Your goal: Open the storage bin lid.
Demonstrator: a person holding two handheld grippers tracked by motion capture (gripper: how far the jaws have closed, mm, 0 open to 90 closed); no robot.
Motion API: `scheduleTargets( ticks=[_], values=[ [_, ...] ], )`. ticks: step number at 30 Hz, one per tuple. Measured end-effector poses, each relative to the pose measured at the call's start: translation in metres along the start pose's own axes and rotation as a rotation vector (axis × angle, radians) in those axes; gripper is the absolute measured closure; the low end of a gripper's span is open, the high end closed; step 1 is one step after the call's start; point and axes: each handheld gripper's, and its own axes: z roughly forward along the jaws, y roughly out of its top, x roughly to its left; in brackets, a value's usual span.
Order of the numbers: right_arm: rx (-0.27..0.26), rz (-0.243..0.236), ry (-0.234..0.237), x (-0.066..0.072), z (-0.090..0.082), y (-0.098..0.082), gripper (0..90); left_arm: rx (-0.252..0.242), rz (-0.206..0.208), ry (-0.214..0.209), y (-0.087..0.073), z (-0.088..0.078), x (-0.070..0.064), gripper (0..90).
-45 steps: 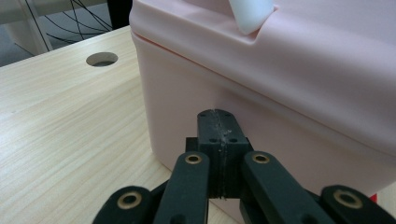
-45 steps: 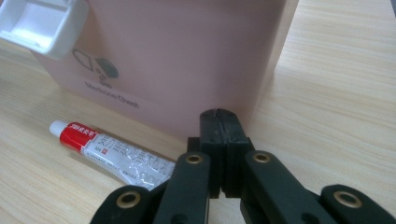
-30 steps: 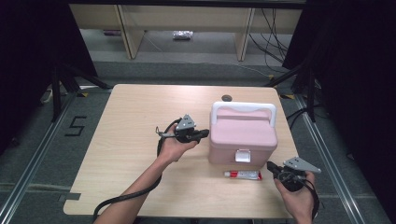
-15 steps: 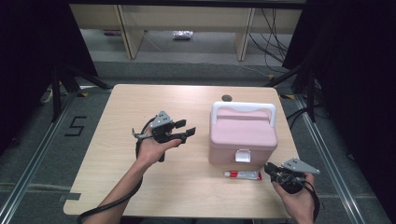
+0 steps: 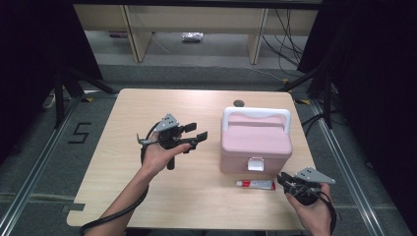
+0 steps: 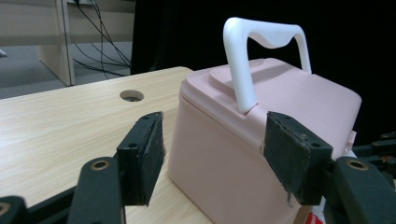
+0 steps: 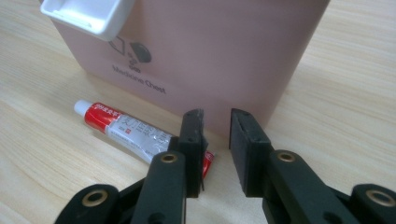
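High view shows the pink plastic medicine chest with a white handle (image 5: 254,139) standing closed on the light wooden surface (image 5: 123,113). A small white and red ointment tube (image 5: 254,184) lies just in front of it, not yet picked up. The left gripper (image 5: 193,134) is apart from the chest, its jaws wide and empty, just having opened. The right gripper (image 5: 286,181) is near the tube's end, jaws opening to a narrow gap with nothing between. I judge the work is at its beginning: grasping the tube and opening the chest remain.

The medicine chest (image 5: 255,143) is smooth matt pink plastic with a glossy white handle (image 5: 255,114); the table (image 5: 123,187) is pale wood-grain laminate; the tube (image 5: 255,185) looks glossy.
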Motion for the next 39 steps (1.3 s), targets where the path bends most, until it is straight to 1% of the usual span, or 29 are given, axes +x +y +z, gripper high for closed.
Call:
scheduleTargets(
  ticks=[1,2,3,4,5,7,10,11,12,14,15,16,17,18,19,20,23,24,25,26,28,29,30,33,35,36,37,38,39],
  values=[
    [-0.002,-0.004,0.006,0.000,0.001,0.001,75.6,-0.004,-0.003,-0.006,0.001,0.001,0.000,37.8],
    [0.002,0.020,0.005,0.002,0.000,0.001,75.6,-0.002,-0.004,-0.008,0.001,0.002,-0.001,38.3],
    [0.013,0.007,0.010,0.001,0.000,0.002,75.6,-0.003,-0.006,-0.011,0.003,0.004,-0.003,38.7],
    [0.027,0.038,0.019,0.004,-0.001,0.003,75.6,-0.006,-0.009,-0.016,0.004,0.006,-0.004,39.2],
    [0.003,-0.006,0.013,0.001,0.000,0.003,75.7,-0.007,-0.009,-0.023,0.005,0.008,-0.005,40.2],
    [-0.004,-0.013,0.010,0.000,-0.001,0.004,75.9,-0.010,-0.011,-0.033,0.009,0.012,-0.009,42.0],
    [-0.009,-0.010,0.016,0.001,-0.003,0.005,76.1,-0.010,-0.018,-0.047,0.013,0.018,-0.013,43.0],
    [0.001,0.020,0.022,0.003,-0.004,0.006,76.2,-0.003,-0.013,-0.052,0.015,0.023,-0.015,43.1],
    [0.011,0.031,0.028,0.004,-0.004,0.006,76.2,0.004,-0.009,-0.056,0.017,0.027,-0.017,43.2],
    [-0.017,-0.004,0.016,0.002,-0.003,0.006,76.3,0.009,-0.002,-0.063,0.020,0.034,-0.020,43.3],
    [-0.013,0.015,0.016,0.004,-0.004,0.006,76.3,0.013,-0.002,-0.066,0.022,0.037,-0.022,43.3],
    [-0.015,-0.002,0.017,0.004,-0.004,0.006,76.4,0.019,0.002,-0.067,0.023,0.041,-0.022,43.3],
    [-0.019,-0.003,0.017,0.004,-0.004,0.006,76.5,0.025,0.003,-0.065,0.024,0.045,-0.023,43.4],
    [-0.011,0.018,0.018,0.007,-0.005,0.005,76.8,0.030,0.005,-0.058,0.025,0.049,-0.023,43.7],
    [-0.017,-0.010,0.015,0.005,-0.005,0.006,77.0,0.033,0.007,-0.054,0.026,0.053,-0.023,44.3],
    [-0.014,-0.004,0.021,0.006,-0.005,0.006,77.3,0.034,0.002,-0.050,0.027,0.057,-0.023,44.8],
    [-0.017,-0.011,0.016,0.006,-0.007,0.006,77.9,0.046,-0.003,-0.036,0.030,0.068,-0.022,46.3],
    [-0.010,-0.003,0.025,0.007,-0.007,0.006,78.1,0.048,-0.001,-0.034,0.030,0.071,-0.022,46.8],
    [-0.004,0.039,0.033,0.010,-0.007,0.006,78.3,0.057,-0.005,-0.035,0.030,0.073,-0.023,47.6],
    [-0.017,0.012,0.028,0.008,-0.007,0.006,78.5,0.063,-0.003,-0.037,0.030,0.075,-0.023,48.1],
    [-0.013,0.002,0.027,0.007,-0.007,0.006,78.5,0.067,0.002,-0.040,0.030,0.078,-0.024,49.1],
    [-0.015,-0.007,0.026,0.006,-0.007,0.006,78.7,0.071,0.001,-0.037,0.031,0.079,-0.024,53.6],
    [-0.009,-0.005,0.030,0.006,-0.007,0.006,78.8,0.073,-0.006,-0.039,0.031,0.081,-0.024,55.4],
    [-0.019,0.003,0.031,0.006,-0.008,0.007,79.3,0.078,0.004,-0.035,0.031,0.083,-0.023,60.2],
    [-0.020,-0.001,0.023,0.006,-0.009,0.008,79.9,0.083,0.010,-0.028,0.031,0.082,-0.021,67.3],
    [-0.015,0.002,0.030,0.006,-0.009,0.008,80.5,0.083,-0.016,-0.040,0.031,0.082,-0.020,68.9],
    [-0.015,0.002,0.030,0.006,-0.009,0.008,80.5,0.083,-0.016,-0.040,0.031,0.082,-0.020,70.0],
    [-0.002,0.060,0.043,0.009,-0.011,0.008,84.5,0.083,-0.037,-0.055,0.032,0.081,-0.018,71.4],
    [-0.003,0.055,0.044,0.008,-0.011,0.009,86.1,0.083,-0.041,-0.057,0.033,0.081,-0.019,72.1]
  ],
)
